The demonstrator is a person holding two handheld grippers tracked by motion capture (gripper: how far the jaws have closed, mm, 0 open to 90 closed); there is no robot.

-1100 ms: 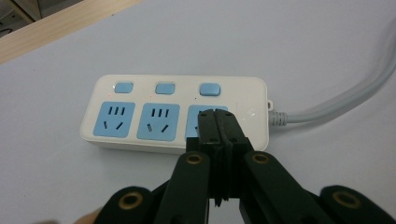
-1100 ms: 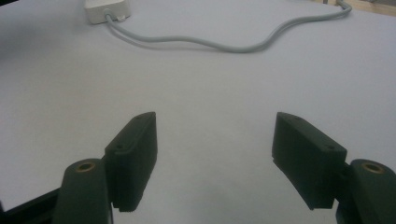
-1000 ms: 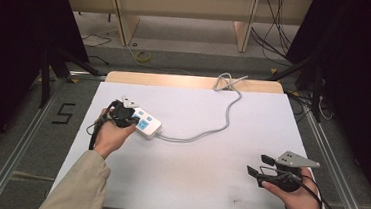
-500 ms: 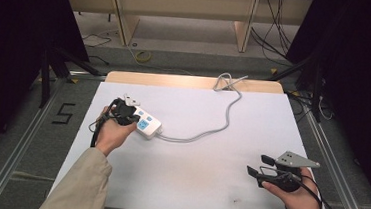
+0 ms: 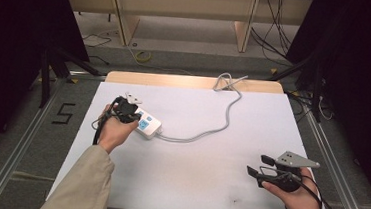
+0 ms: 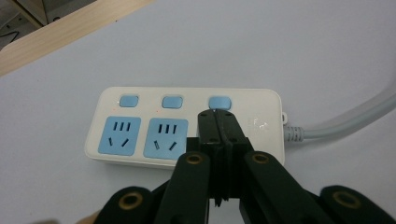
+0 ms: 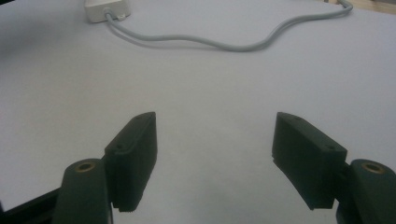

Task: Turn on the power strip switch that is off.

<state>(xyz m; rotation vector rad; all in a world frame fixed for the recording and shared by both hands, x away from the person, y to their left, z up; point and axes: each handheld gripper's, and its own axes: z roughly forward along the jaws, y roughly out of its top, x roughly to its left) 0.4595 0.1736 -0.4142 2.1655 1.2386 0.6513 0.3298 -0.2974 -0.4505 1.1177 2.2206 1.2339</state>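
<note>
One white surface (image 5: 192,185). One power strip (image 6: 187,126) on it, directly under the left tool (image 6: 217,114), whose jaws are pressed together with nothing between, tips over the third blue button (image 6: 219,102). Strip's long axis runs across the left tool's view; its one grey cable (image 5: 222,125) leaves the end to that tool's right. Counted: three buttons; two blue sockets (image 6: 166,138) visible, left of the jaws. Right tool (image 5: 258,165) well apart, jaws wide, empty, pointing toward the strip.
</note>
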